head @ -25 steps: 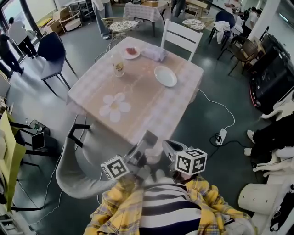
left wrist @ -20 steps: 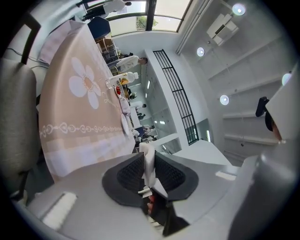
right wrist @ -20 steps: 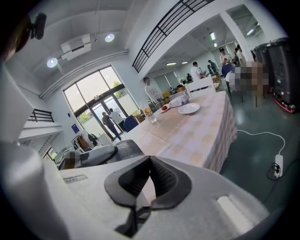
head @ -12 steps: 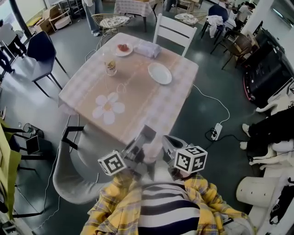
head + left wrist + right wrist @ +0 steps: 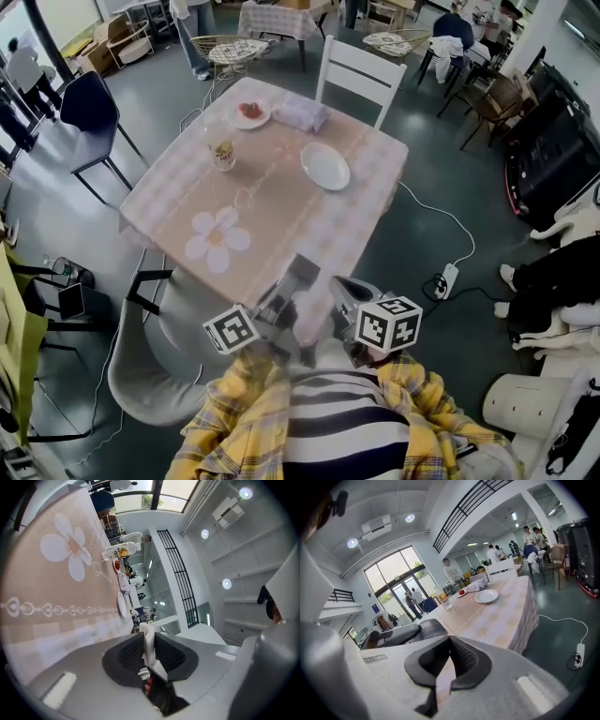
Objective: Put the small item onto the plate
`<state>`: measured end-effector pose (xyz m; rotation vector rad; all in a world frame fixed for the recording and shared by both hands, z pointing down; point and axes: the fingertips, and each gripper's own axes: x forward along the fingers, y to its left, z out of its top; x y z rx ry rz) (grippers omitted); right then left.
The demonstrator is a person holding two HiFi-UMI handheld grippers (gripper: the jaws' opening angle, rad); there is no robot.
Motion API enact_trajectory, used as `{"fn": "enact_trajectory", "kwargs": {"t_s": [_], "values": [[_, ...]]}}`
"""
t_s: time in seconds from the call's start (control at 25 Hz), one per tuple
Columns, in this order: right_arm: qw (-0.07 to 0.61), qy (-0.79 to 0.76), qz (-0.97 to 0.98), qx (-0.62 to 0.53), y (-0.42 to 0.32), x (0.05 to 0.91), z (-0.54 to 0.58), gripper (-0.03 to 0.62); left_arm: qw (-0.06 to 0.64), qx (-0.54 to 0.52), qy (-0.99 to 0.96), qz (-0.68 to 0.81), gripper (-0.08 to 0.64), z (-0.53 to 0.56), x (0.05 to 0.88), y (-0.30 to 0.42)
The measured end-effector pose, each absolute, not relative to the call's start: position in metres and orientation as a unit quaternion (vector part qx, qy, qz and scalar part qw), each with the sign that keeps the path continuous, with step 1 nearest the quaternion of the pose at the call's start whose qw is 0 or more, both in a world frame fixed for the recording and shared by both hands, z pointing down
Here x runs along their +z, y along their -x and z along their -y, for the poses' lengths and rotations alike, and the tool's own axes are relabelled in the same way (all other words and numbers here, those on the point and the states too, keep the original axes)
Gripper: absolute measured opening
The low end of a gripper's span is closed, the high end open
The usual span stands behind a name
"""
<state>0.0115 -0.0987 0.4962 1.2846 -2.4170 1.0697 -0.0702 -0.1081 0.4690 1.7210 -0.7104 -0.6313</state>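
Observation:
A white plate [image 5: 324, 166] lies on the pink-clothed table [image 5: 281, 216], right of the middle; it also shows far off in the right gripper view [image 5: 486, 596] and edge-on in the left gripper view [image 5: 121, 605]. Both grippers are held close to the person's chest, short of the table's near edge. My left gripper [image 5: 298, 277] is shut on a small white item [image 5: 148, 641] that stands between its black pads. Beside it, my right gripper [image 5: 351, 292] has its pads [image 5: 461, 656] meeting at the tip, with nothing between them.
On the table stand a cup [image 5: 223, 155], a small plate with red food [image 5: 250, 112] and a folded cloth [image 5: 300, 114]. A white chair [image 5: 361, 70] is at the far side, a grey chair [image 5: 150, 361] near left. A cable and power strip [image 5: 448, 278] lie on the floor.
The person and both grippers have moved a little towards the table, which has shifted in the head view. The left gripper still holds the white item.

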Motion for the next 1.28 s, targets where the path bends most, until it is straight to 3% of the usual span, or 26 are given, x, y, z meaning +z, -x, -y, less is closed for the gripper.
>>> {"fn": "enact_trajectory", "kwargs": {"t_s": [1.28], "values": [[0.129, -0.414, 0.83, 0.351, -0.048, 0.507, 0.24, 0.0, 0.553, -0.241, -0.73, 0.321, 0.067, 0.262, 0.478, 0.019]]}}
